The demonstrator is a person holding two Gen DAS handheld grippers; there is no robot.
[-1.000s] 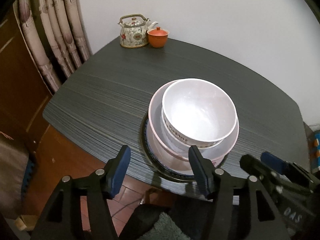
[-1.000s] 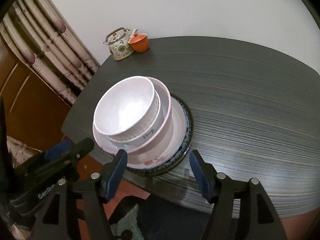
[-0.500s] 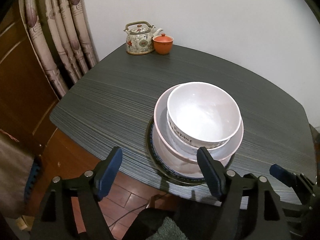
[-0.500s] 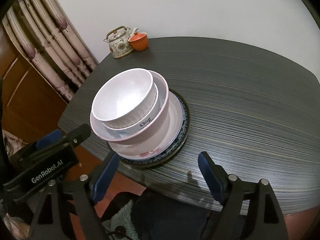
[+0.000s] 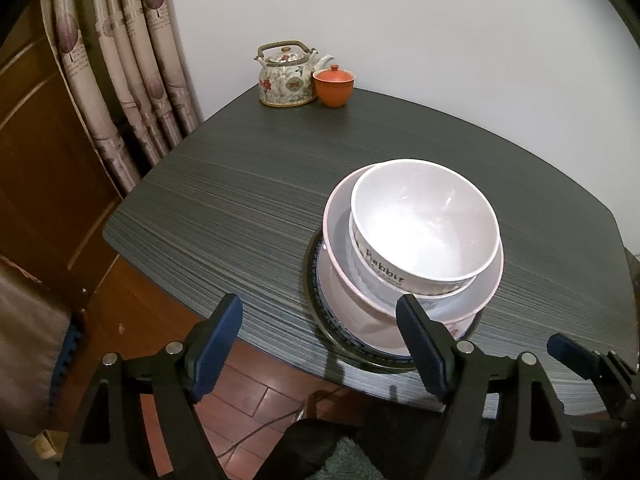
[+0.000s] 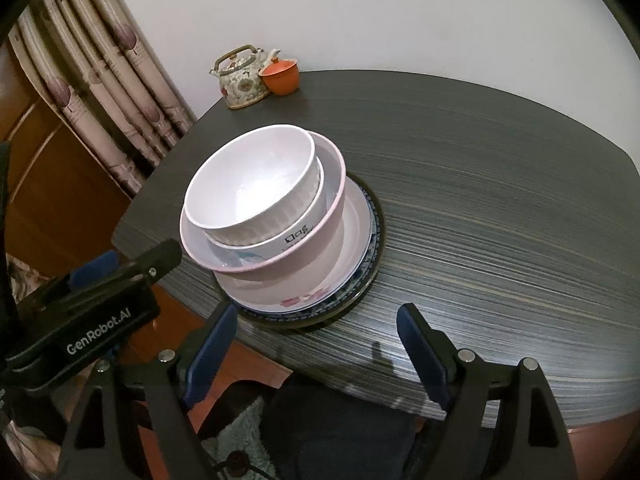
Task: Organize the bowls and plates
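The left gripper (image 5: 320,344) and right gripper (image 6: 316,344) both gape wide, holding nothing. The stacked bowls (image 6: 256,192) and plates (image 6: 320,296) rest on the bench (image 6: 480,208) at the right gripper's eleven o'clock.

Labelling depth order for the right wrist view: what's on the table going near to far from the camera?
Stack of plates and bowls at the near table edge → orange lidded cup and floral teapot, side by side at the far edge by the wall.
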